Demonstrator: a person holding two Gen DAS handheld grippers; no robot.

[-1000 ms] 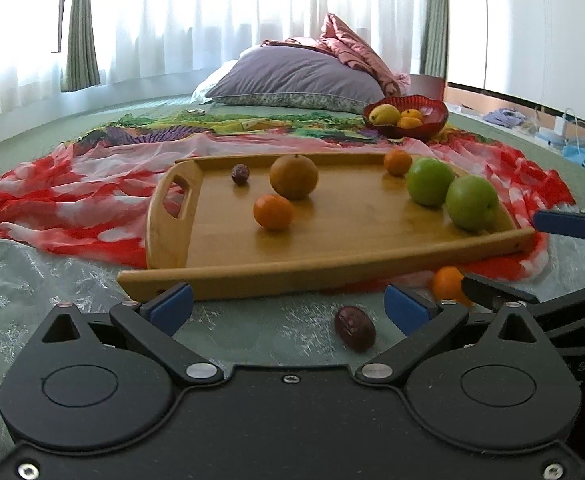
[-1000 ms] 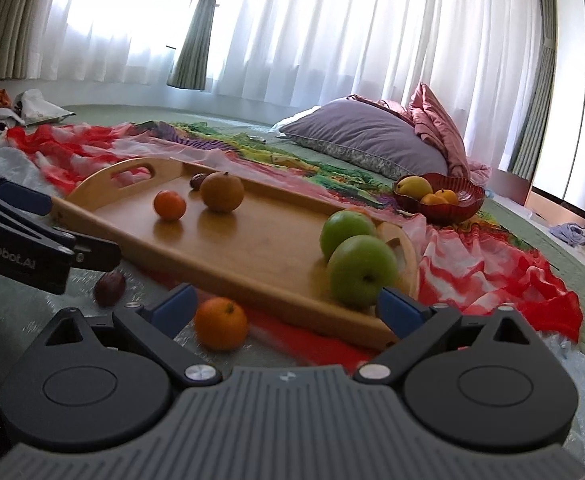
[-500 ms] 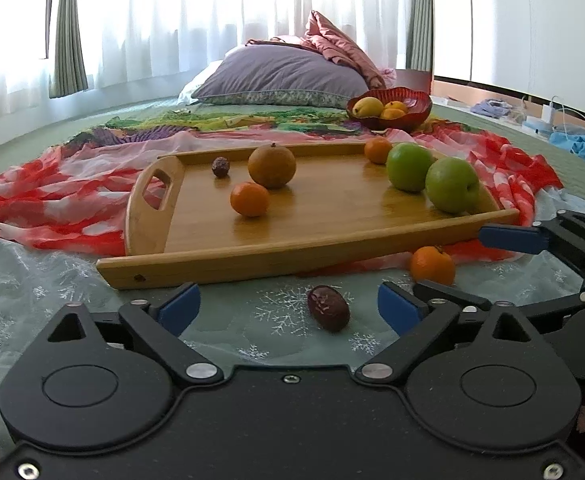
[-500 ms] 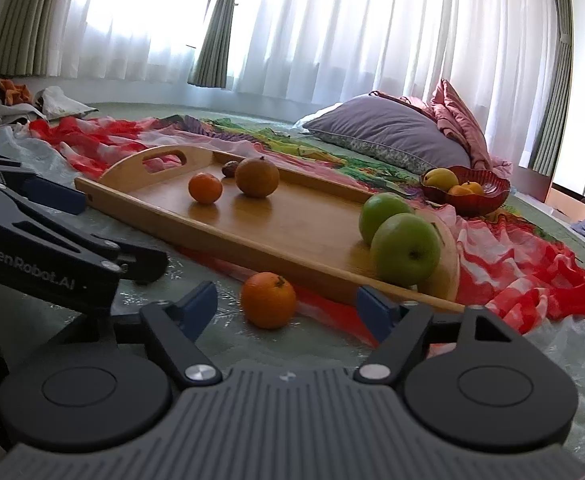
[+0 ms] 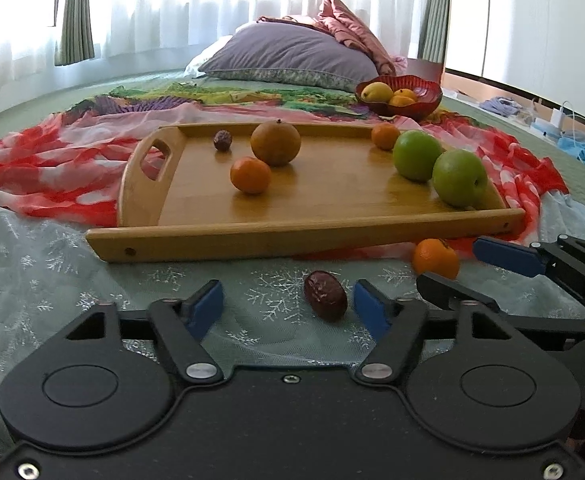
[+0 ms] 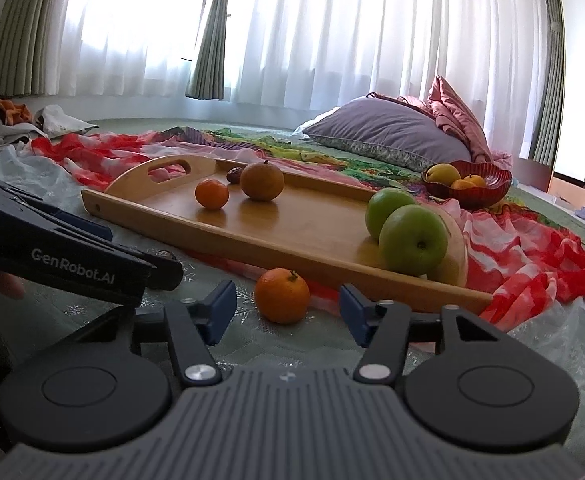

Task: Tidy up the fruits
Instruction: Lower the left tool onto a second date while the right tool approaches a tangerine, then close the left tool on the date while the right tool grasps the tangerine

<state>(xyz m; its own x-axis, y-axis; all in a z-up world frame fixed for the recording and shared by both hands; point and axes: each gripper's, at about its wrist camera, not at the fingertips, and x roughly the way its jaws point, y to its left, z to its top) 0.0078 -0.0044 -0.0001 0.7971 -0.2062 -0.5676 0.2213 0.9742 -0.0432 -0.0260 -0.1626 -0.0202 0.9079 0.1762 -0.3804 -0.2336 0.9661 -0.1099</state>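
1. The left gripper (image 5: 288, 307) is spread wide and grips nothing; a dark red date (image 5: 325, 295) lies on the snowflake-patterned cloth (image 5: 32, 264) between its blue pads, nearer the right pad, apparently not touching.
2. The right gripper (image 6: 287, 311) is likewise wide open and empty, with a loose tangerine (image 6: 281, 295) on the cloth between its fingertips.
3. Both fruits lie just outside the near long edge of the wooden tray (image 5: 252, 240).
4. On the tray: two green apples (image 5: 459, 177) touching at the right end, a brown round fruit (image 5: 275, 143), a tangerine, and a small dark fruit by the handle.
5. A red bowl (image 5: 424, 104) of yellow fruit sits beyond the tray's far right corner.
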